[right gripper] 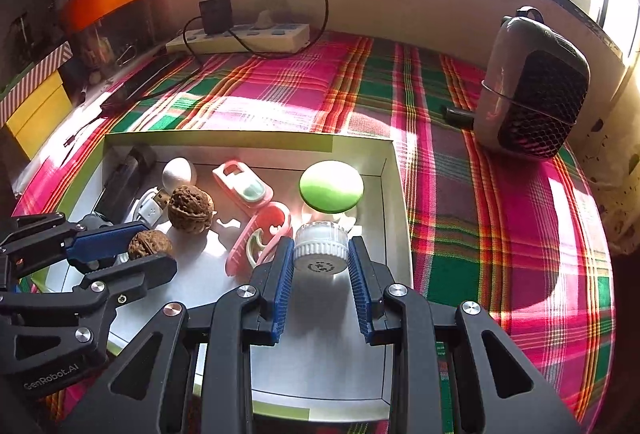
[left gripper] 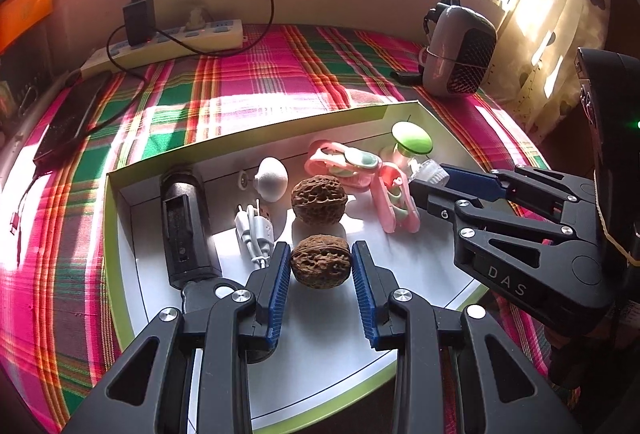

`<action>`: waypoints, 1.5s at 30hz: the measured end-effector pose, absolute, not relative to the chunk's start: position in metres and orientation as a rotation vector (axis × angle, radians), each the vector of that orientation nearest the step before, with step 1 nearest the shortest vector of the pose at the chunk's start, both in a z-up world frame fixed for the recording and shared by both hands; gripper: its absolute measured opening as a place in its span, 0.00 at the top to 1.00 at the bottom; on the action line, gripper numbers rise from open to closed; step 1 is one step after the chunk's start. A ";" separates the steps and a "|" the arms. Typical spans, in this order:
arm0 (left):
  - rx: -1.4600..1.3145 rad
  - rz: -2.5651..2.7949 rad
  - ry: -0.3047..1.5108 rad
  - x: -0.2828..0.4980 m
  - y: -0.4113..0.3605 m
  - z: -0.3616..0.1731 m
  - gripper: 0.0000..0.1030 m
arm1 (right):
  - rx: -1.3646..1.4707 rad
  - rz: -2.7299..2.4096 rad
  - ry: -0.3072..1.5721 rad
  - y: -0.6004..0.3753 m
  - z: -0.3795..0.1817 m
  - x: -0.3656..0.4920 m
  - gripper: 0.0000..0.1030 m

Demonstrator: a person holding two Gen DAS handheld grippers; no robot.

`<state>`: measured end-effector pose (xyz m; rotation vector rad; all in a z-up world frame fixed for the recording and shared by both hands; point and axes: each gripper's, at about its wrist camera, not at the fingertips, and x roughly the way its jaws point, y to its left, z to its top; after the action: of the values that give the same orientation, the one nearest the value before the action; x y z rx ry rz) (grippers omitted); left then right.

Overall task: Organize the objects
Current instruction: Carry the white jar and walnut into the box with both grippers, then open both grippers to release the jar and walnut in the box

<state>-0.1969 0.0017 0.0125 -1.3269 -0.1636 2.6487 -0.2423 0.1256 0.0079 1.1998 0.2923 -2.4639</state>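
A brown walnut (left gripper: pixel 321 261) sits low in the white box (left gripper: pixel 404 110), and the left gripper (left gripper: pixel 321 266) has its blue pads (left gripper: pixel 280 286) pressed on both sides of it. A second walnut (left gripper: pixel 319 199) lies just behind it, not touching the gripper. The right gripper (right gripper: pixel 320 258) squeezes a small white jar (right gripper: pixel 320 248) with a ribbed edge. In the left view this jar is mostly hidden behind the right gripper's finger. Behind the jar stands a thing with a round green top (right gripper: pixel 331 186); what is under the top is hard to see. Pink plastic clips (right gripper: pixel 256 218) lie between the jar and the walnuts. A white egg shape (left gripper: pixel 272 178), a white cable (left gripper: pixel 254 230) and a black tube (left gripper: pixel 186 222) lie on the left side of the box. The front of the box is cut off by the grippers. Both grippers point down into the box, side by side. The box rests on a checked cloth (right gripper: pixel 480 194), with a grey heater (right gripper: pixel 536 86) and a power strip (right gripper: pixel 240 36) further back
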 end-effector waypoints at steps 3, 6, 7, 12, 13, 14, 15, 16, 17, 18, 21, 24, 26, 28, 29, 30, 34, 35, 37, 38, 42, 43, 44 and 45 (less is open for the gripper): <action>-1.328 2.653 -0.161 -0.197 0.001 0.012 0.72 | 1.199 -2.463 0.295 0.125 0.007 -0.243 0.72; -1.330 2.654 -0.156 -0.198 0.001 0.012 0.72 | 1.202 -2.465 0.290 0.125 0.006 -0.244 0.72; -1.332 2.654 -0.152 -0.198 0.001 0.012 0.72 | 1.202 -2.464 0.290 0.125 0.006 -0.244 0.72; -1.335 2.656 -0.152 -0.199 0.001 0.012 0.72 | 1.198 -2.465 0.287 0.125 0.006 -0.244 0.72; -1.335 2.657 -0.150 -0.199 0.002 0.012 0.72 | 1.198 -2.466 0.288 0.125 0.006 -0.244 0.72; -1.336 2.657 -0.150 -0.199 0.002 0.012 0.72 | 1.198 -2.465 0.287 0.125 0.006 -0.244 0.72; -1.338 2.658 -0.148 -0.199 0.002 0.012 0.72 | 1.198 -2.466 0.286 0.125 0.006 -0.244 0.72; -1.337 2.658 -0.145 -0.199 0.002 0.012 0.72 | 1.199 -2.466 0.285 0.125 0.005 -0.244 0.72; -1.337 2.659 -0.139 -0.199 0.002 0.012 0.72 | 1.199 -2.467 0.286 0.125 0.005 -0.244 0.72; -1.339 2.660 -0.136 -0.199 0.002 0.012 0.72 | 1.199 -2.468 0.290 0.125 0.005 -0.244 0.72; -1.338 2.660 -0.136 -0.199 0.002 0.012 0.72 | 1.196 -2.476 0.295 0.124 0.005 -0.244 0.72; -1.340 2.661 -0.135 -0.199 0.003 0.011 0.71 | 1.193 -2.475 0.290 0.125 0.005 -0.244 0.72; -1.340 2.663 -0.133 -0.199 0.003 0.011 0.71 | 1.192 -2.476 0.291 0.125 0.005 -0.243 0.72; -1.340 2.662 -0.132 -0.199 0.003 0.011 0.71 | 1.190 -2.477 0.291 0.125 0.005 -0.243 0.72; -1.339 2.662 -0.129 -0.199 0.003 0.011 0.71 | 1.190 -2.477 0.290 0.125 0.005 -0.243 0.71; -1.340 2.662 -0.131 -0.199 0.003 0.011 0.71 | 1.189 -2.475 0.292 0.125 0.005 -0.243 0.70; -1.341 2.662 -0.135 -0.199 0.002 0.011 0.71 | 1.185 -2.470 0.299 0.122 0.004 -0.242 0.64; -1.341 2.662 -0.133 -0.199 0.003 0.011 0.71 | 1.184 -2.469 0.301 0.121 0.004 -0.242 0.63; -1.341 2.661 -0.131 -0.199 0.003 0.011 0.71 | 1.183 -2.470 0.308 0.120 0.003 -0.241 0.61; -1.340 2.661 -0.131 -0.199 0.002 0.011 0.71 | 1.183 -2.471 0.310 0.120 0.003 -0.241 0.60; -1.340 2.661 -0.130 -0.199 0.002 0.011 0.70 | 1.183 -2.472 0.310 0.120 0.003 -0.241 0.59; -1.340 2.660 -0.131 -0.199 0.001 0.011 0.70 | 1.184 -2.471 0.311 0.120 0.003 -0.241 0.59; -1.341 2.660 -0.133 -0.199 0.002 0.011 0.70 | 1.183 -2.472 0.311 0.120 0.003 -0.241 0.59; -1.341 2.658 -0.132 -0.199 0.002 0.011 0.69 | 1.180 -2.474 0.311 0.120 0.003 -0.241 0.59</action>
<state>-0.1991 0.0016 0.0114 -1.3408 -0.1317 2.6576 -0.2407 0.1198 0.0034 1.1801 0.3107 -2.4743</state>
